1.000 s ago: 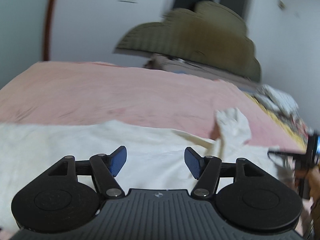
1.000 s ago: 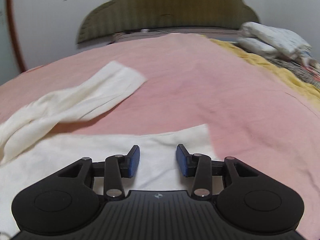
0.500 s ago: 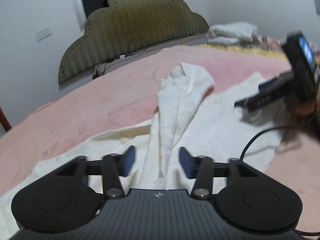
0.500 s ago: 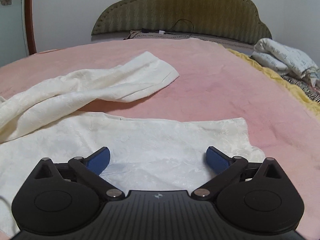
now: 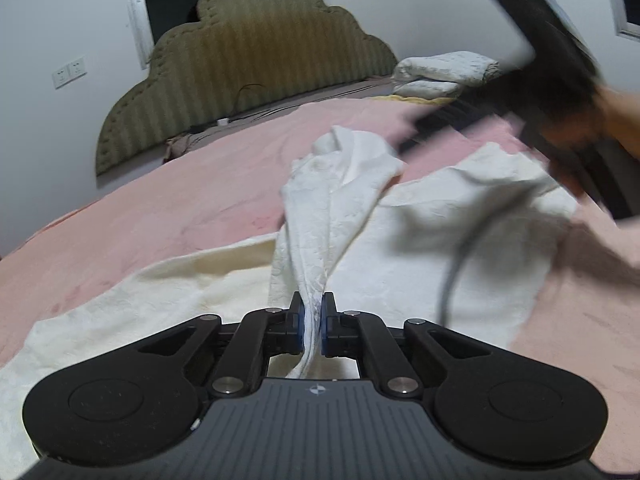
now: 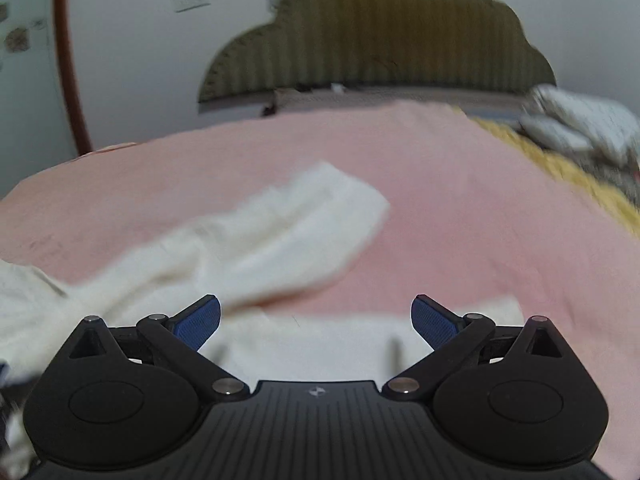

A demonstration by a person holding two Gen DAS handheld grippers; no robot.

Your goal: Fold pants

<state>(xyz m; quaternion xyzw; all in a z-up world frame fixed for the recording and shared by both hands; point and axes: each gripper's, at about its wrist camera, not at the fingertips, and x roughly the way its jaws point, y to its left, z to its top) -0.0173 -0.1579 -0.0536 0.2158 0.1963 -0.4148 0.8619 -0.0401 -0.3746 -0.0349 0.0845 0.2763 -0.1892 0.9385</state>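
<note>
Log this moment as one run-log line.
left gripper: shut on pants | right gripper: open, empty | pants: unfolded on pink bedspread

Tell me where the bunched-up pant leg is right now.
In the left wrist view the bunched pant leg runs up the centre of the pink bedspread, its near end pinched in the left gripper, its far end pointing toward the headboard.

The place was a home bedroom. A bed covered by a pink sheet (image 5: 168, 216) stood against a white wall, with a scalloped, olive padded headboard (image 5: 256, 64) behind it. Folded bedding (image 5: 440, 72) lay near the headboard, and a wall socket (image 5: 70, 72) was fitted beside it.
</note>
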